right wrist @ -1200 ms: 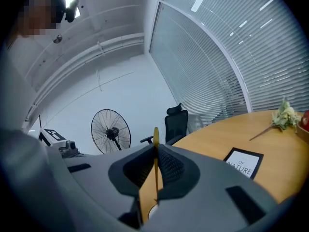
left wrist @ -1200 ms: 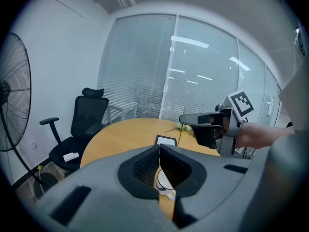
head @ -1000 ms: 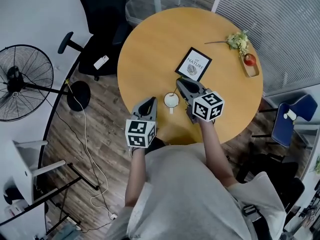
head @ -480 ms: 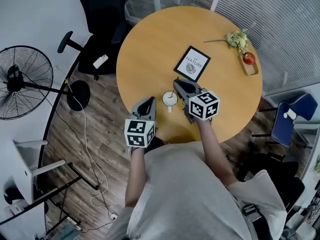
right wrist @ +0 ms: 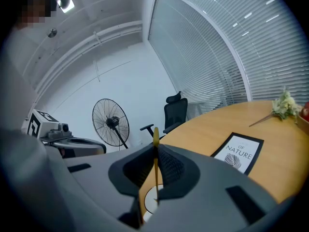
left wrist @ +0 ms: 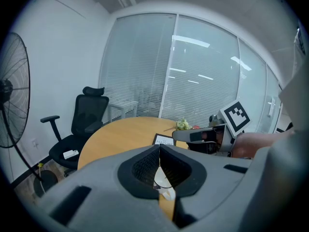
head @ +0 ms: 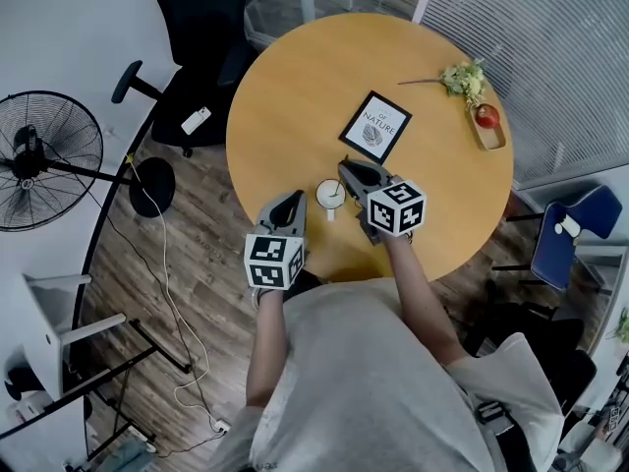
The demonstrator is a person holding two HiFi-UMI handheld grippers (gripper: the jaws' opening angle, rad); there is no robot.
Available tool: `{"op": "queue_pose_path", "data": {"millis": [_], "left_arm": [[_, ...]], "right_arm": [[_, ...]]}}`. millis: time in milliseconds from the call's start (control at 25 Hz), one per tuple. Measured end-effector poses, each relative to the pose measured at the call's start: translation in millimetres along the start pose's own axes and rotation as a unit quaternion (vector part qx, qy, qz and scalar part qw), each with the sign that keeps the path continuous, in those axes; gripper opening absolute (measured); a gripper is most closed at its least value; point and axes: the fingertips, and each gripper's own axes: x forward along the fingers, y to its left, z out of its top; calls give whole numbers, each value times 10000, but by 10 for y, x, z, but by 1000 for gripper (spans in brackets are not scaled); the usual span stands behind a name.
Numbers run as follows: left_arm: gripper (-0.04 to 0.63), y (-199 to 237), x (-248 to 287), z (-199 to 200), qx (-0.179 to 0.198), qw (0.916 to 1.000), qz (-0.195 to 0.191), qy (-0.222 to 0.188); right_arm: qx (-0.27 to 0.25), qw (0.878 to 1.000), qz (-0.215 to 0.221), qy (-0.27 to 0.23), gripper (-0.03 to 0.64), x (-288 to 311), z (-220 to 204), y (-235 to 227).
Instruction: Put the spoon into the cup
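A round wooden tabletop (head: pixel 285 87) is seen from above. A white cup (head: pixel 330 196) stands near its front edge. The right gripper (head: pixel 351 172) sits just right of the cup, clenched on a thin yellow spoon (right wrist: pixel 155 166). The spoon stands upright between the jaws, its lower end over the cup's mouth. The person's right forearm reaches forward over the tabletop edge. The left gripper (head: pixel 291 206) hovers just left of the cup, jaws pressed together and empty. A framed card (head: pixel 375 126) lies beyond the cup.
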Motion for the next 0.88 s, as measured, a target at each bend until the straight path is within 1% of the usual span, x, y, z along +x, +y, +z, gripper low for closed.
{"op": "queue_pose_path", "data": {"millis": [280,560,880], "left_arm": [[9,6,-14,-1,-13,10000,18,-2],[9,-12,-27,-2,-35,10000,-57,-37],[9,9,-29,-47,-75,10000,-40,52]], "right_arm": [[-47,9999,8,130,20,6,-101,23],[-14,9998,24,209,20,42,-187,28],[29,9994,37,334,20,80,-304,26]]}}
